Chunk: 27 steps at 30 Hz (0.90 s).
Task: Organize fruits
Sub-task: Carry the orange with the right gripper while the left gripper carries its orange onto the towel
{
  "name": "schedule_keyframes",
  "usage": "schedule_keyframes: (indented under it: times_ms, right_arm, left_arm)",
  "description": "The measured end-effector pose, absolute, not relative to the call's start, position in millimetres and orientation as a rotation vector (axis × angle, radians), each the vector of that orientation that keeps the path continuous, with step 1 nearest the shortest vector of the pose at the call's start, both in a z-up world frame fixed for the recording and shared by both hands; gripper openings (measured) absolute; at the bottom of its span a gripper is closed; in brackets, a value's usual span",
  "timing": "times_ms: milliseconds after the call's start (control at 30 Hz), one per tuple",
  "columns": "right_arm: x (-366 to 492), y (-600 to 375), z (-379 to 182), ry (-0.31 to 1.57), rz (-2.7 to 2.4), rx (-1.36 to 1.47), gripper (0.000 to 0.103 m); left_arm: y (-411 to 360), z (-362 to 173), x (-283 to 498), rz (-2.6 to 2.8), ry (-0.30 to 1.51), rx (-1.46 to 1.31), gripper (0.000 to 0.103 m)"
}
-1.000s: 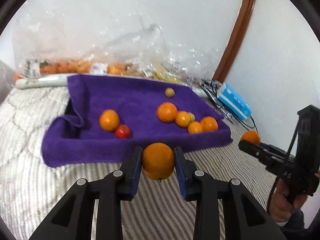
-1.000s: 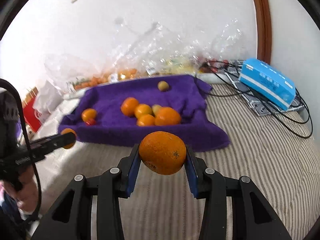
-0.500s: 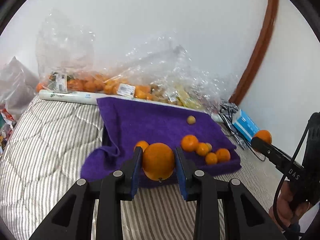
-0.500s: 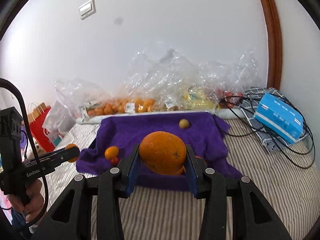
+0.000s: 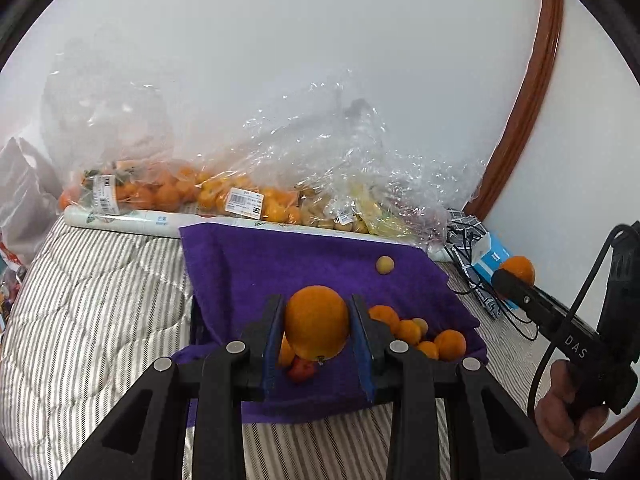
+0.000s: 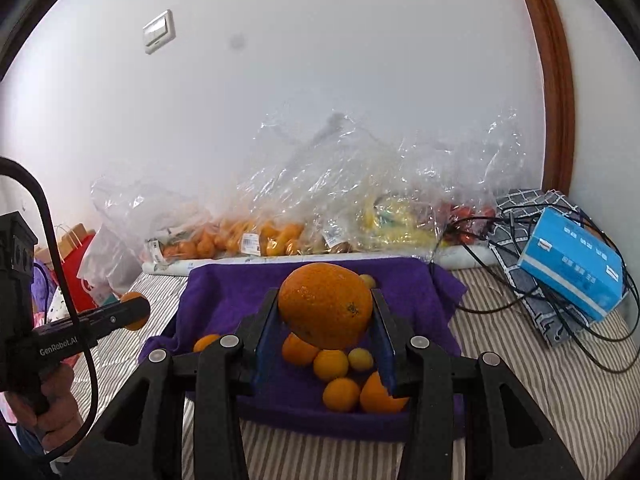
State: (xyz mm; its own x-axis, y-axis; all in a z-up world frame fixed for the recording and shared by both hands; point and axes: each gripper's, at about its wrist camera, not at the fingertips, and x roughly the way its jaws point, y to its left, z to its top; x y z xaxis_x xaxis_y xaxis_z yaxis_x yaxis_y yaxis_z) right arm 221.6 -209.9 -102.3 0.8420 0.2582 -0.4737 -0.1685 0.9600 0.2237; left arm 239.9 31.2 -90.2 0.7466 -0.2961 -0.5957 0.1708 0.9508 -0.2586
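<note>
Left wrist view: the left hand-held gripper (image 5: 318,330) clenches an orange (image 5: 317,322), held above a purple towel (image 5: 256,264) spread on a striped bed (image 5: 92,280). Clear bags of fruit (image 5: 240,196) line the white wall.

Right wrist view: the right hand-held gripper (image 6: 325,320) grasps a larger orange (image 6: 326,306) over the towel's loose oranges (image 6: 340,376). A blue box (image 6: 572,276) lies on cables (image 6: 520,300) beside brown door trim (image 6: 554,80).

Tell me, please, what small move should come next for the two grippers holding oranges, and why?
Probably carry both forward over the purple towel and lower them. The left gripper and right gripper each clamp an orange in the air, short of the loose fruit lying there.
</note>
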Motion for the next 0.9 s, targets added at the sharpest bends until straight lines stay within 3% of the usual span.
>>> schedule_keyframes:
  times_ms: [900]
  right_arm:
    - [274.8,-201.1,-128.0,0.585,0.272,0.12,0.042]
  left_arm:
    - [15.4,-123.4,299.4,-0.18,0.796,-0.158,0.03]
